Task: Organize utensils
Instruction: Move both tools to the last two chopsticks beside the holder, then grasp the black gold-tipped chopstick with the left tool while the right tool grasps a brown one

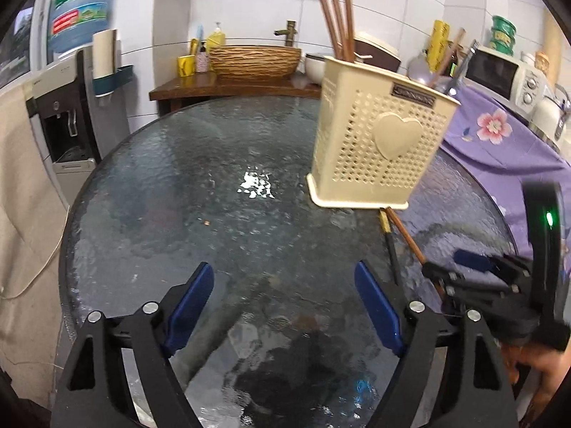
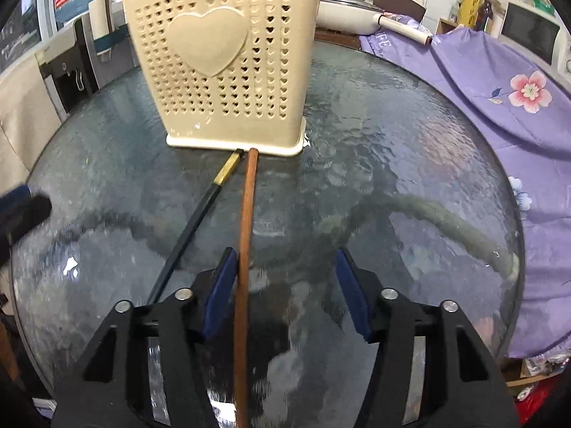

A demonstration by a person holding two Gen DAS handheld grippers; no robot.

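Observation:
A cream perforated utensil holder [image 1: 378,142] with a heart on its side stands on the round glass table [image 1: 178,196]; it also shows in the right wrist view [image 2: 228,64]. It holds several chopsticks [image 1: 339,25] and a spoon [image 1: 421,67]. A brown chopstick [image 2: 246,235] and a black chopstick with a gold end [image 2: 200,214] lie on the glass, their ends at the holder's base. My right gripper [image 2: 285,285] is open, with the brown chopstick beside its left pad [image 2: 221,296]. My left gripper [image 1: 285,306] is open and empty over bare glass.
A purple flowered cloth [image 2: 499,107] covers the surface to the right, with a microwave [image 1: 499,75] on it. A water dispenser [image 1: 64,117] stands at the left. A wooden counter with a woven basin [image 1: 253,60] is behind the table.

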